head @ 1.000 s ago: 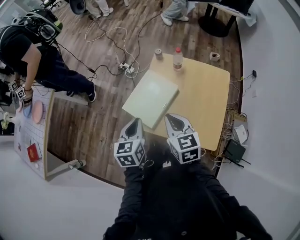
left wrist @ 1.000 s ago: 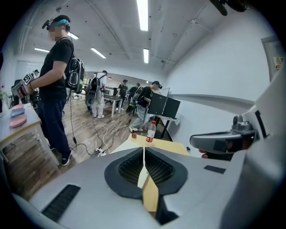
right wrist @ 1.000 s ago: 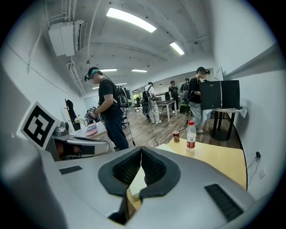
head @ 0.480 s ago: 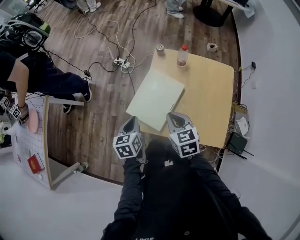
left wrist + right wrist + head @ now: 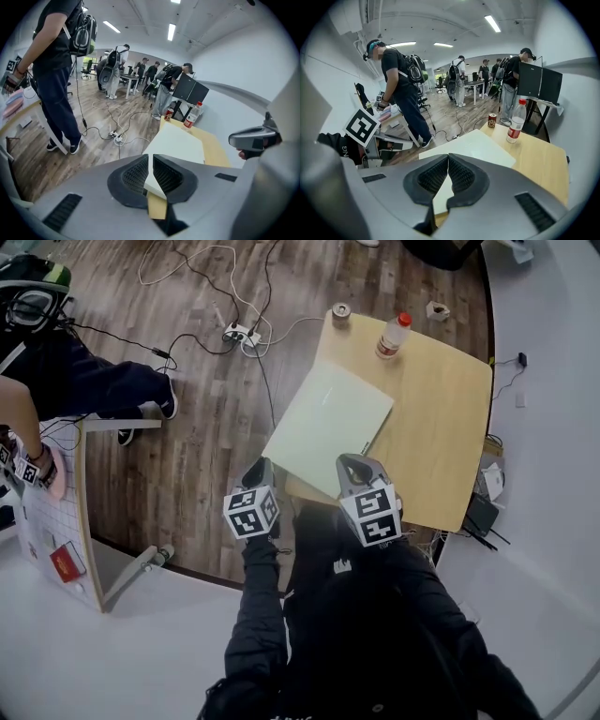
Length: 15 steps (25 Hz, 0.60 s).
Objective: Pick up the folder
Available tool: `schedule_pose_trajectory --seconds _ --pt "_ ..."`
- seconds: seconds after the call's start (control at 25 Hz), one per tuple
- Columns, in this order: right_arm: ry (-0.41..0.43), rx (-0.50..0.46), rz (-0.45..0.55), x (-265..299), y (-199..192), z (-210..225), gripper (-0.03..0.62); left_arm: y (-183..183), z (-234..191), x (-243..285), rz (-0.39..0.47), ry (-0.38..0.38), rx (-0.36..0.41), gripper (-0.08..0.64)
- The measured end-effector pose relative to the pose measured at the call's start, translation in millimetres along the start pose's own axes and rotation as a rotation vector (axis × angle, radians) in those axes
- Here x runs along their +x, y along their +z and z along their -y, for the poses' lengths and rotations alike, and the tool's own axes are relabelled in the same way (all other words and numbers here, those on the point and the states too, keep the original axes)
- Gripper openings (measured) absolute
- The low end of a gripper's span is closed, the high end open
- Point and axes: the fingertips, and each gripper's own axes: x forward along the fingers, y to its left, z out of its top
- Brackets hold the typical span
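Spreading under everything, a brown wood-plank floor (image 5: 197,427) carries loose cables and a white power strip (image 5: 236,333). A square light-wood table (image 5: 441,427) stands on it. A large, flat, pale green folder (image 5: 328,427) lies closed on the table's near left part, with its left corner overhanging the table edge above the floor. The grey left gripper (image 5: 260,468) hangs just beside that overhanging corner with its ribbed black fingers pressed together on nothing. The grey right gripper (image 5: 354,465) sits over the folder's near edge, its fingers likewise closed and empty. A clear plastic bottle with a red cap (image 5: 392,336) stands upright at the table's far edge. A small drink can (image 5: 341,312) stands at the far left corner.
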Motion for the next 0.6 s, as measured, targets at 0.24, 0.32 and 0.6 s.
schedule_pose_trajectory --seconds 0.24,0.32,0.6 --pt "0.007 0.002 -0.042 36.6 -4.2 -1.1 0.025 -10.3 -23.4 26.1 -0.040 -0.036 -0.012 0.041" --pt "0.021 -0.016 -0.056 48.1 -5.0 -6.1 0.025 -13.1 -27.5 33.1 -0.039 -0.072 -0.006 0.041" --pt "0.057 -0.046 -0.082 76.0 -6.9 -19.3 0.025 -19.2 -38.1 57.8 -0.071 -0.208 0.005 0.150"
